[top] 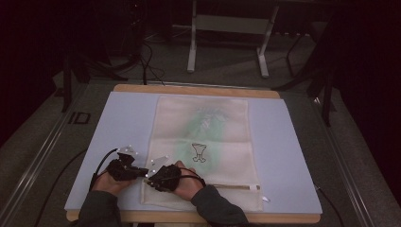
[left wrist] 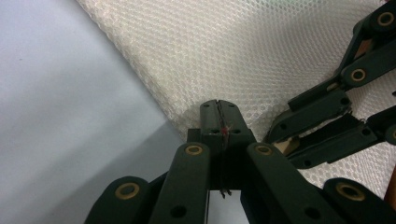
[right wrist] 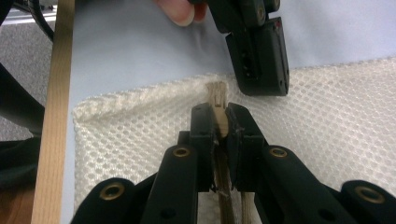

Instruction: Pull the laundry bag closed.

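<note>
In the high view a cream mesh laundry bag (top: 203,146) lies flat on the pale blue mat (top: 293,156) that covers the wooden table (top: 198,89), its long sides running from the near edge toward the far edge, with a small printed figure and a green tint showing through the mesh. Both hands sit at the bag's near left corner — the left gripper (top: 142,171) just off the bag's left edge, the right gripper (top: 152,176) touching it on the bag side, a sleeve behind each. In the left gripper view the left gripper (left wrist: 218,108) has its jaws pressed together on the edge of the mesh laundry bag (left wrist: 243,51), where fabric meets mat (left wrist: 60,116); the right gripper's linkage comes in from the right. In the right gripper view the right gripper (right wrist: 219,112) is clamped on a pinched-up fold of the bag's hem (right wrist: 215,91), near the corner by the table's wooden edge (right wrist: 56,116), the left gripper's black jaw just beyond the fold.
</note>
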Available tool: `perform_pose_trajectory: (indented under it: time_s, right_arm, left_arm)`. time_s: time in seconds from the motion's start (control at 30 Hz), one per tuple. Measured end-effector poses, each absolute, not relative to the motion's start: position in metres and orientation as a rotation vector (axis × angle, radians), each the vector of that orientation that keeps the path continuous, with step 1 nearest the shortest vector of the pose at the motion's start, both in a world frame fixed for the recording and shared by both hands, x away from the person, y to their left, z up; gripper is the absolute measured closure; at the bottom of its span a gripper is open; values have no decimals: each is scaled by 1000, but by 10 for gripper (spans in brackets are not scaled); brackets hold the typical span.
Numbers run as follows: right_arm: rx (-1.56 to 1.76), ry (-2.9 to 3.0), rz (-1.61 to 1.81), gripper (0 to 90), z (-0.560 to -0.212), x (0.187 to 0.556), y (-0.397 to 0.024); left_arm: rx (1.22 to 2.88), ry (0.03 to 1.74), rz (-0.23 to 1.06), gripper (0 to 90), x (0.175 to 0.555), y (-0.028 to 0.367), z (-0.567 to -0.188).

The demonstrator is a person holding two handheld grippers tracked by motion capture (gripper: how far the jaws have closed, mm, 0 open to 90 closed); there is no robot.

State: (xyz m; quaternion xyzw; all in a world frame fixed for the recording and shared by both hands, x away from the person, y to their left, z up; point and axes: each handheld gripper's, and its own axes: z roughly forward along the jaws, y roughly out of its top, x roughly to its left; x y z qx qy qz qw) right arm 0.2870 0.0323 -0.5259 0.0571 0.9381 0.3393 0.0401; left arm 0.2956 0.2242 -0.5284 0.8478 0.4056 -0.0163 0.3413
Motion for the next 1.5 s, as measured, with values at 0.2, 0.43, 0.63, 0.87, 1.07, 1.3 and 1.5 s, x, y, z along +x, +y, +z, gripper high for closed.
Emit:
perform_pose_trajectory:
  time_s: [0.2,0.43,0.63,0.87,1.07,1.3,1.5]
  right_arm:
    - [171,2873,1034,824,-525,287,30]
    - [161,2868,1020,824,-524,285,27]
    - [167,2870,1007,824,-523,283,25]
    - [166,2871,1005,824,-523,282,22]
    - [164,2871,997,823,-522,281,18]
    - [166,2868,1000,824,-522,280,13]
    - [163,2868,1000,824,-522,280,10]
  left_arm:
    - [2209,1046,-40,899,296,225,-529]
    - [2210,1039,-38,899,295,224,-529]
    - [2215,1034,-37,899,296,224,-528]
    - [2213,1035,-38,899,296,224,-529]
    - [2214,1035,-37,899,296,224,-528]
    - [2216,1034,-34,899,295,224,-528]
    - [2215,1035,-35,899,296,224,-528]
